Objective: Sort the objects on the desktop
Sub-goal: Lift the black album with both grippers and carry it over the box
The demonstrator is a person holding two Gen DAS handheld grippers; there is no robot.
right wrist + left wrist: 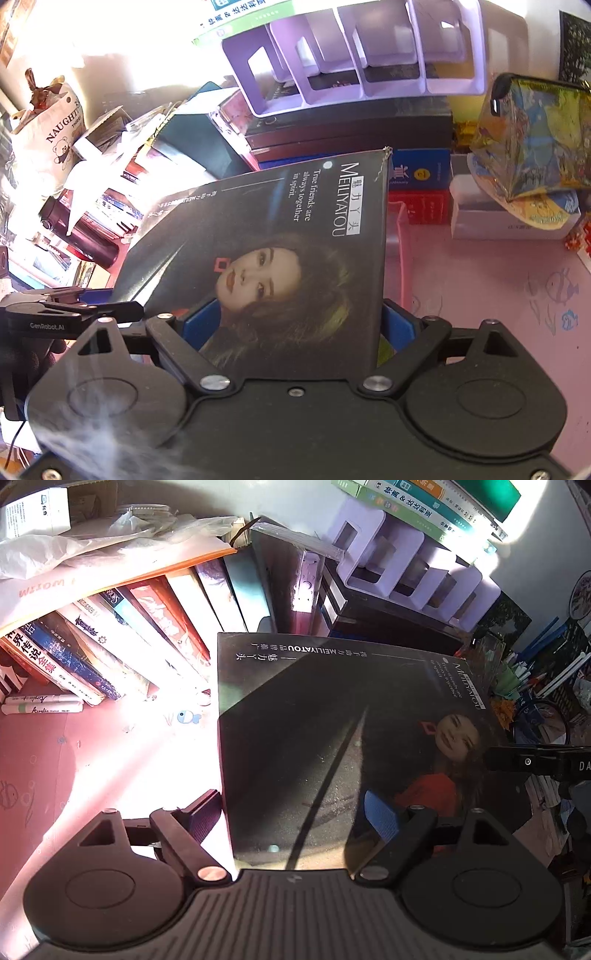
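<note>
A flat black box printed with a woman's face and "MEILIYATOU" is held between both grippers above the pink desk mat. My left gripper has its blue pads on either side of the box's near end. In the right wrist view the same box fills the middle, and my right gripper is shut on its near end. The right gripper's black body shows at the left view's right edge; the left gripper's body shows at the right view's left edge.
A row of leaning books and white markers lie to the left. A purple divider rack stands on dark boxes behind. A colourful pouch, a dark bottle and a paper bag flank the pink mat.
</note>
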